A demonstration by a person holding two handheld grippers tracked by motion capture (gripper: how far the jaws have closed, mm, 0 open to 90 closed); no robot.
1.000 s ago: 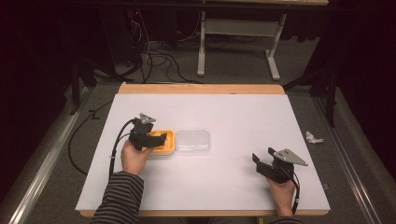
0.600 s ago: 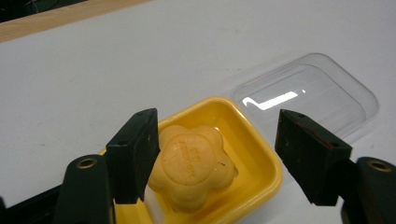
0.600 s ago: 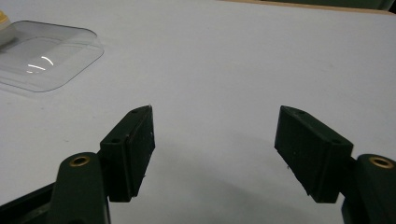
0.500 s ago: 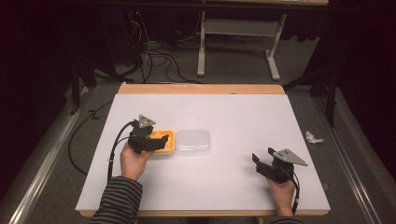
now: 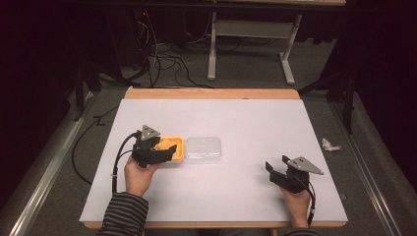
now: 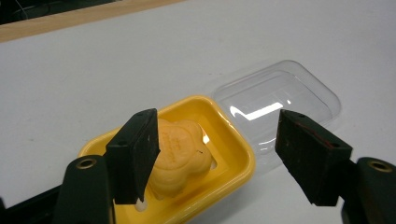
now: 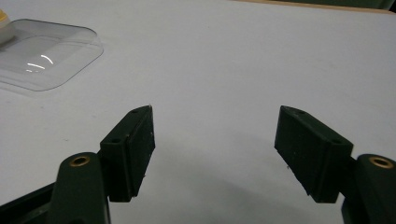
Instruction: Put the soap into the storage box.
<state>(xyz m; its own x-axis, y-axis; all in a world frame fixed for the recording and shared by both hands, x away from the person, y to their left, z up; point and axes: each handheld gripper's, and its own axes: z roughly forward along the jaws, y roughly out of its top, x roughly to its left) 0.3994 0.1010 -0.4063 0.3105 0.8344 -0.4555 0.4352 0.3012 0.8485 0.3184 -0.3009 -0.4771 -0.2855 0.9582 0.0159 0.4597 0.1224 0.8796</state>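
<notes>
A yellow tray (image 5: 177, 150) (image 6: 233, 154) lies on the white table, holding a yellow-orange moulded cake (image 6: 180, 154). Beside it on the right rests a clear plastic lid (image 5: 203, 149) (image 6: 275, 100) (image 7: 42, 53), flat on the table. My left gripper (image 5: 167, 151) (image 6: 217, 156) hovers open just over the tray, one jaw next to the cake and the other over the tray's right rim near the lid. My right gripper (image 5: 273, 169) (image 7: 215, 149) stands open over bare table at the right front, nothing between its jaws.
The white table top (image 5: 246, 128) has a wooden far edge (image 5: 211, 93). Beyond it on the dark floor stand a desk frame (image 5: 251, 44) and cables (image 5: 167, 59). A crumpled white scrap (image 5: 329, 145) lies on the floor to the right.
My left gripper has shifted slightly toward the near left over the tray. The right gripper, the tray and the lid have stayed put.
</notes>
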